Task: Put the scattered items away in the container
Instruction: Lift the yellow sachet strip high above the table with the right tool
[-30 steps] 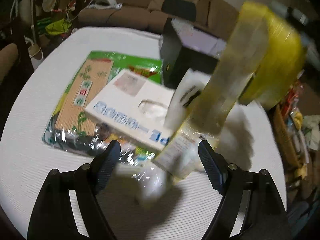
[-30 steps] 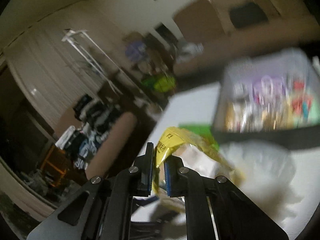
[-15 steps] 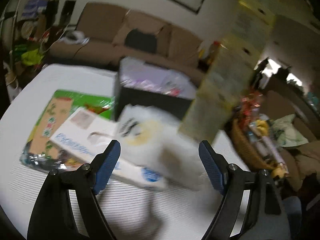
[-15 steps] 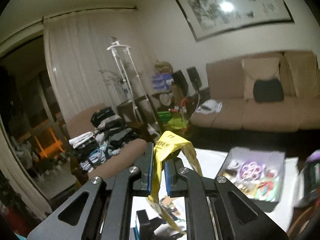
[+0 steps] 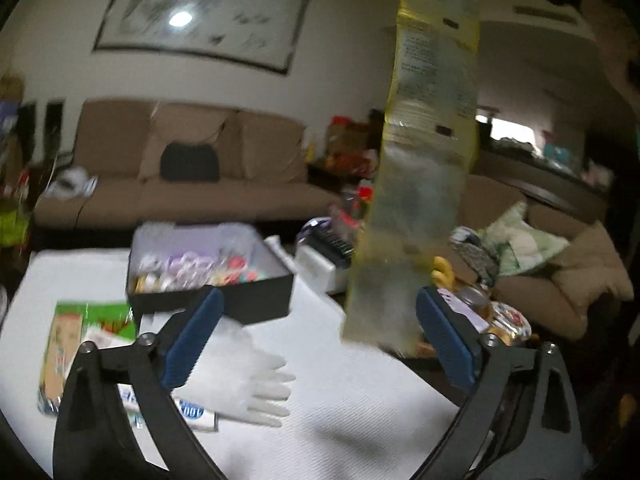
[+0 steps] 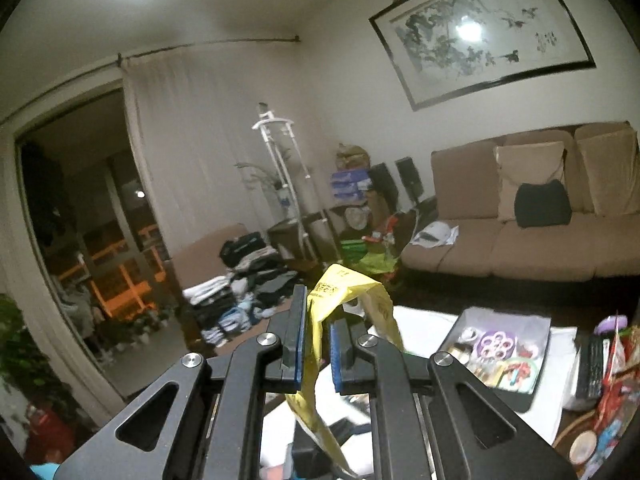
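A brown sofa (image 5: 192,184) and a framed painting (image 5: 200,20) are seen behind a white table (image 5: 360,400). On it lie a green packet (image 5: 68,344), a white glove (image 5: 248,376) and the black container (image 5: 212,280). The left gripper (image 5: 316,344) is opening, nothing between its jaws. The yellow bag (image 5: 420,184) hangs above the table's right edge, pinched at its top by the closed right gripper (image 6: 316,340).

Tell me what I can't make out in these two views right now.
- Yellow bag, left wrist view: top cut off by the frame edge, print blurred.
- Black box contents: blurred in the left view, small in the right.
- Tissue box: mostly hidden behind the opening left gripper and white glove.
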